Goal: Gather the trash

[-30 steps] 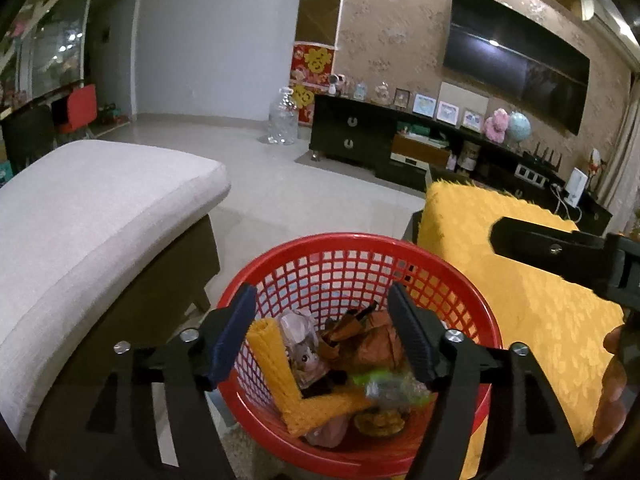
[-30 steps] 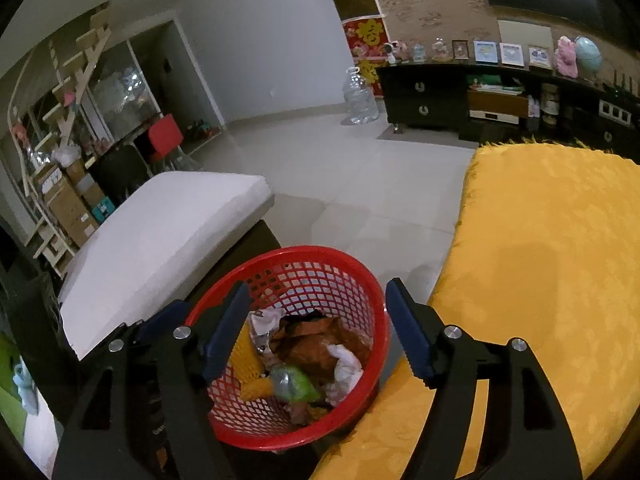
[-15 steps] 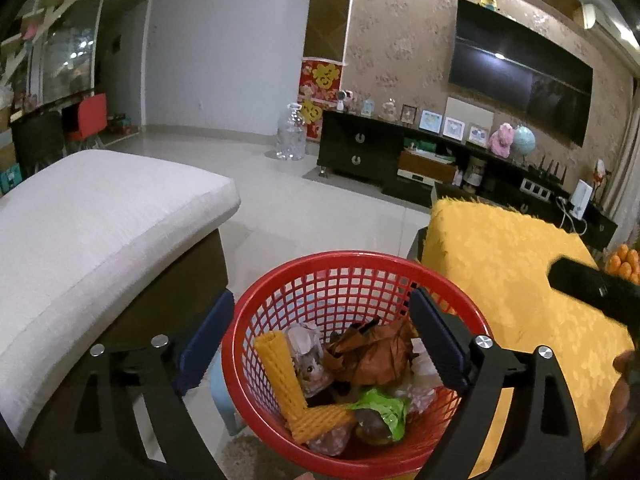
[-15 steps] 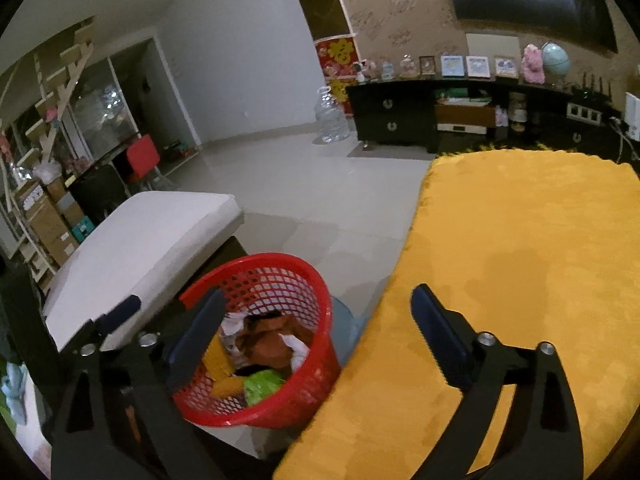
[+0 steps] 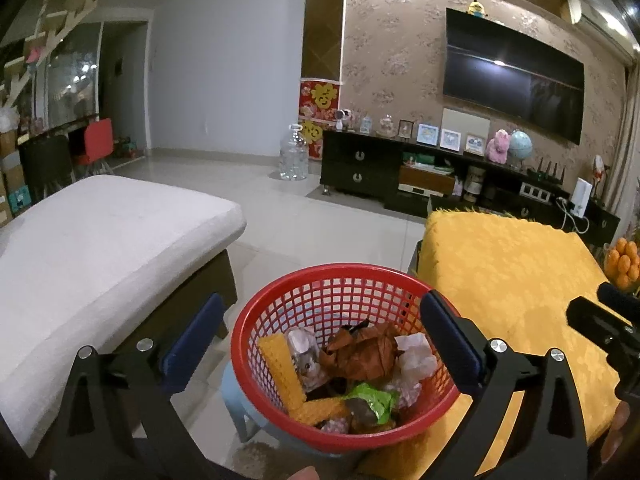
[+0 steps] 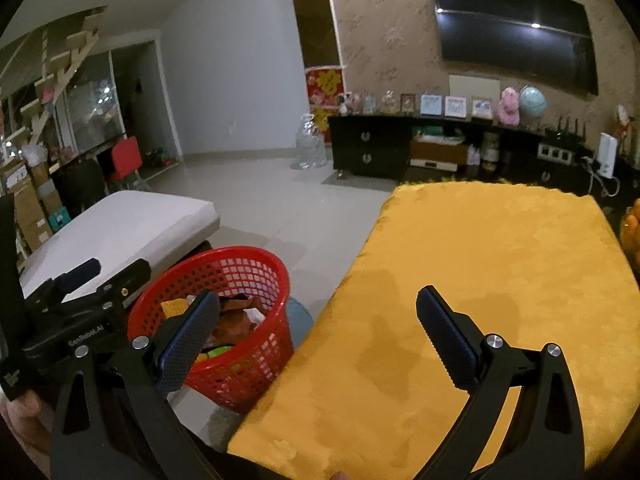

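- Left gripper (image 5: pixel 318 350): fingers wide apart, nothing btwn them. It hangs over the red basket (image 5: pixel 280 300), which sits right btwn and just below the tips in its cam.
- Basket is pretty full: yellow waffle-ish wrappers (image 5: pixel 282 368) by the left finger side, brown crumpled paper (image 5: pixel 360 354) mid, green wrapper (image 5: pixel 370 396) nearer the wrist, some whitish/clear bits (image 5: pixel 414 356) by the right finger. Basket seems to be perched on a pale blue stool (image 5: pixel 240 396), can't see much of it.
- Right gripper (image 6: pixel 316 332): also spread open, empty. Its left finger overlaps the basket (image 6: pixel 256 264) in view, its right finger is over the yellow cloth (image 6: pixel 500 248), so it's aimed at the cloth edge, basket off to the left of it.
- Cloth looks bare ahead of both sets of fingers, no loose trash on it that I can spot. Some oranges (image 5: pixel 622 260) at far right past the cloth, not trash imo.
- Step, my guess: drop-off's done, both hands free, so either hunting for the next piece or task's nearly wrapped up. Everything trash-like I can see is in the basket already.
- Next move prob needs: sweep the cams around to find leftovers (floor, sofa (image 5: pixel 100 232) to the left of the fingers looks plain white, nothing obvious). If smth turns up, come in w/ fingers open like now, close on it, carry back over the rim. Basket's piled high-ish so drop near the middle, or stuff might slide out.
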`<state>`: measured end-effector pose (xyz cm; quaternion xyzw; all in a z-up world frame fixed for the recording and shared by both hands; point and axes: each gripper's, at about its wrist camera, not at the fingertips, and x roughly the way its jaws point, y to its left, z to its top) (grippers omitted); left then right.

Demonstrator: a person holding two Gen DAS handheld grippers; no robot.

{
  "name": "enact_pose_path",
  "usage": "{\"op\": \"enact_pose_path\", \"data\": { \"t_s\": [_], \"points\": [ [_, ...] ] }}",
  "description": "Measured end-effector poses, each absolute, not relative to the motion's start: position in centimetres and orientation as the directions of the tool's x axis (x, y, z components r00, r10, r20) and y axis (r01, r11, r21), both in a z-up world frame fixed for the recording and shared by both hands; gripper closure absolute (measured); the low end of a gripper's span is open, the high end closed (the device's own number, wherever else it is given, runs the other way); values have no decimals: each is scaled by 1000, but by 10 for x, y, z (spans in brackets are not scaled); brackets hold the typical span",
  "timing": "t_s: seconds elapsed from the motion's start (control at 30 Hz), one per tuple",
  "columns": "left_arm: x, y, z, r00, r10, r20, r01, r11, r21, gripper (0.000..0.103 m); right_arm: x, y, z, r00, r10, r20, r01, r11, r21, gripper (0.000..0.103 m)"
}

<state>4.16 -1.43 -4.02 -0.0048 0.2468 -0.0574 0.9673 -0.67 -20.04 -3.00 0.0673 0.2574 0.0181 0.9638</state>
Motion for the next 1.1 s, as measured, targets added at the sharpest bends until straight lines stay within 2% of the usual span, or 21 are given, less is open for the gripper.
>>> {"op": "enact_pose_path", "data": {
  "t_s": [0.17, 1.1],
  "points": [
    [29, -14, -32, 878, -115, -465, 110, 993, -37, 8, -28, -197, -26, 888, 33, -458, 25, 993, 119, 7],
    [-18, -12, -11, 898, -88, -432, 106, 994, 16, 8, -59, -178, -19, 893, 30, -450, 38, 989, 142, 7]
  ]
}}
